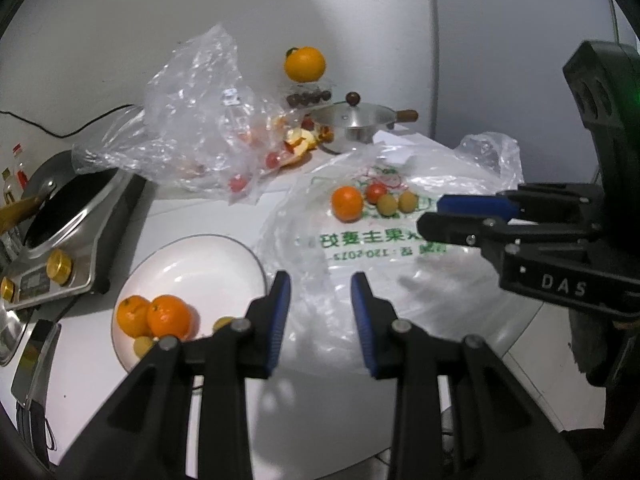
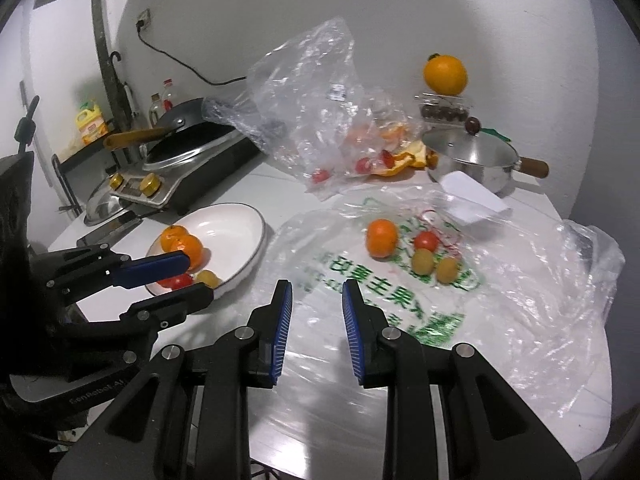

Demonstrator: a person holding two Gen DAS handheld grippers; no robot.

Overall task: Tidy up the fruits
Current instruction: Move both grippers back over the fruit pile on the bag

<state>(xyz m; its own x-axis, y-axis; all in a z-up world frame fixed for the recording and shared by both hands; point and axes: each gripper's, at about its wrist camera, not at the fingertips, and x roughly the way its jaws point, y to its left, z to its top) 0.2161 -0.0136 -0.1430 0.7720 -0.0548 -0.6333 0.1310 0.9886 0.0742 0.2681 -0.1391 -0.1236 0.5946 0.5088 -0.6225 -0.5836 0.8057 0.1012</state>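
Currently between picks: left hand-held gripper (image 1: 320,312) and right hand-held gripper (image 2: 316,316) both narrow, holding nothing. Mandarin (image 2: 382,238), cherry tomato (image 2: 426,241) lie on printed plastic bag (image 2: 400,320) ahead of right; white plate (image 2: 236,220) front-left. Next likely: widen, reach mandarin.

1. The left gripper (image 1: 320,320) hangs empty, its jaws nearly together, above a printed plastic bag (image 1: 360,248).
2. Two oranges (image 1: 154,316) sit on the white plate (image 1: 200,264).
3. Another orange (image 1: 347,203) lies on the bag.
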